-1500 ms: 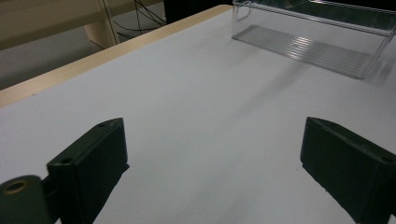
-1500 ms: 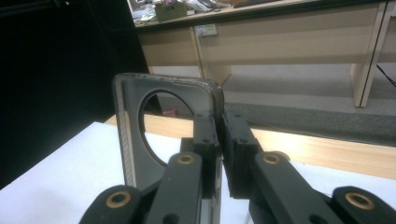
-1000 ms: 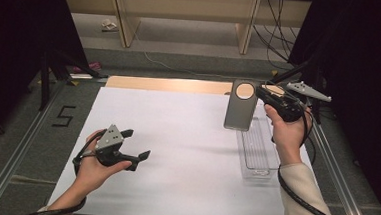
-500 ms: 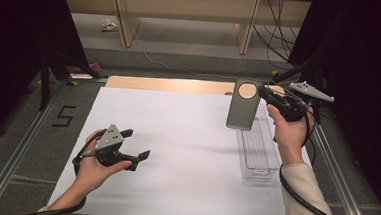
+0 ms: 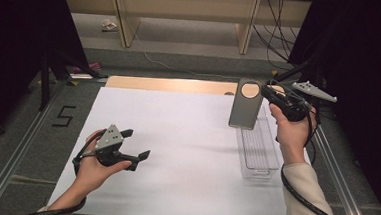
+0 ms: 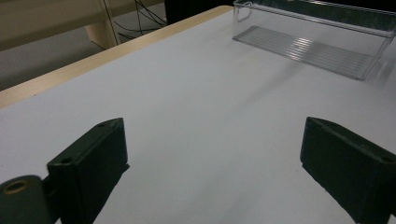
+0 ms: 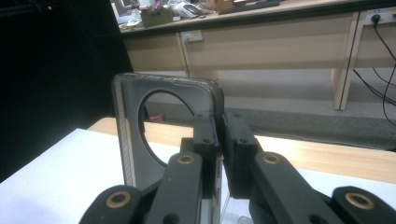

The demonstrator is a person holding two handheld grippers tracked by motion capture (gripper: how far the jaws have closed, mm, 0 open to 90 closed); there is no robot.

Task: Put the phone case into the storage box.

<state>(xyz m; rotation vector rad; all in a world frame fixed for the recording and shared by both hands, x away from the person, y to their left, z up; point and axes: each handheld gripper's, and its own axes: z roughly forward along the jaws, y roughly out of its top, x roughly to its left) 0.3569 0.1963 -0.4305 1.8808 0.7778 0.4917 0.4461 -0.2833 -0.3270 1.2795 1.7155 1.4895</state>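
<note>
A flat grey panel (image 5: 244, 111) with a round hole near its top hangs upright over the far end of a clear plastic bin (image 5: 259, 153). My right gripper (image 5: 265, 91) is shut on the panel's upper right edge. In the right gripper view, the jaws (image 7: 219, 135) pinch that edge of the panel (image 7: 130, 140), with the hole to their left. My left gripper (image 5: 136, 144) rests in a hand low over the white table (image 5: 177, 131) at the near left, open with nothing between its fingers. In the left gripper view (image 6: 215, 158) the bin (image 6: 317, 44) lies far ahead.
A wooden strip (image 5: 170, 84) borders the table's far edge. Beyond it are wooden bench legs (image 5: 126, 18) and loose cables (image 5: 279, 22). A mat marked 5 (image 5: 63, 116) and a metal rail (image 5: 20, 152) lie to the left. Another rail (image 5: 339, 181) runs along the right.
</note>
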